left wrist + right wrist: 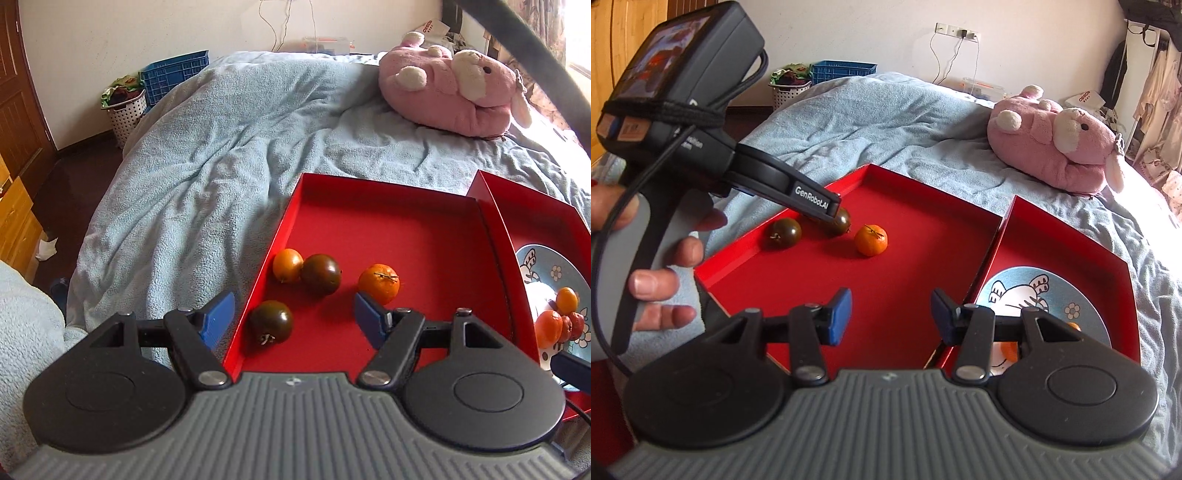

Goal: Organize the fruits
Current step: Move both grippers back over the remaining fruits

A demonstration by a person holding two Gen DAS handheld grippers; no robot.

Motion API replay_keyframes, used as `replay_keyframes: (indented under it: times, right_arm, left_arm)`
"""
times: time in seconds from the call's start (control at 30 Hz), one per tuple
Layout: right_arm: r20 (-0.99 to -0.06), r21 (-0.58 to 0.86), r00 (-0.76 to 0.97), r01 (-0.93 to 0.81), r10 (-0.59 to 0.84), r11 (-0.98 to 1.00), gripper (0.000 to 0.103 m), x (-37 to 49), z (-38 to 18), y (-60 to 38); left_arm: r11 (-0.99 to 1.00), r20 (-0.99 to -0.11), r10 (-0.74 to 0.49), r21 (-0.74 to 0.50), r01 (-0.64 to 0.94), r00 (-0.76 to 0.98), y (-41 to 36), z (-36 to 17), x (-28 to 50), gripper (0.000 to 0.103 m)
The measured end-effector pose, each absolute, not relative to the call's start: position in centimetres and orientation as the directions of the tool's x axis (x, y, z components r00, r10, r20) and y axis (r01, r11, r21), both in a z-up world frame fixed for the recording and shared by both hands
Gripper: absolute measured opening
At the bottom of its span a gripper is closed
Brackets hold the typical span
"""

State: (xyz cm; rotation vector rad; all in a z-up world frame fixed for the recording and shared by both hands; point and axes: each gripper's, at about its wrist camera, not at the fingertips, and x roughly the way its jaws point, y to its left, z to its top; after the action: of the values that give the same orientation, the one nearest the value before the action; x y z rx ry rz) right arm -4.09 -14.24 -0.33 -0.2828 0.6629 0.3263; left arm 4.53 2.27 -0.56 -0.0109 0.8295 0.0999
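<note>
A red tray (pixel 388 221) lies on the bed and holds two dark tomatoes (pixel 271 321) (pixel 320 274), a yellow-orange tomato (pixel 287 265) and a mandarin (pixel 379 283). My left gripper (pixel 294 319) is open and empty, low over the tray's near left corner, with the near dark tomato between its blue pads. A second red tray (pixel 1071 236) on the right holds a blue cartoon plate (pixel 1034 291) with several small orange and red fruits (pixel 557 317). My right gripper (pixel 891 314) is open and empty above the seam between the trays. The left gripper's body (pixel 798 192) hides part of one tomato.
The trays rest on a rumpled light-blue blanket (pixel 221 147). A pink plush toy (pixel 454 88) lies at the far right of the bed. A blue crate (pixel 173 74) and a white laundry basket (pixel 125 110) stand on the floor beyond the bed's far left.
</note>
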Motion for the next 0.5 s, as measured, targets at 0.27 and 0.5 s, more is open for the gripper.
replay_keyframes:
  times: [0.27,0.5]
  right_arm:
    - [-0.662,-0.149,0.718,-0.408,0.215,0.901,0.050,-2.8,-1.2,-12.3]
    - [-0.682,-0.139,0.696,-0.424,0.224,0.895,0.050,-2.0,-2.2,-11.4]
  left_arm:
    - [0.994,-0.750,0.079,0.008,-0.111,0.657,3.2,-1.3,5.0,0.076]
    - [0.993,-0.762,0.078,0.002,-0.118,0.642,3.3,-1.8,5.4,0.076]
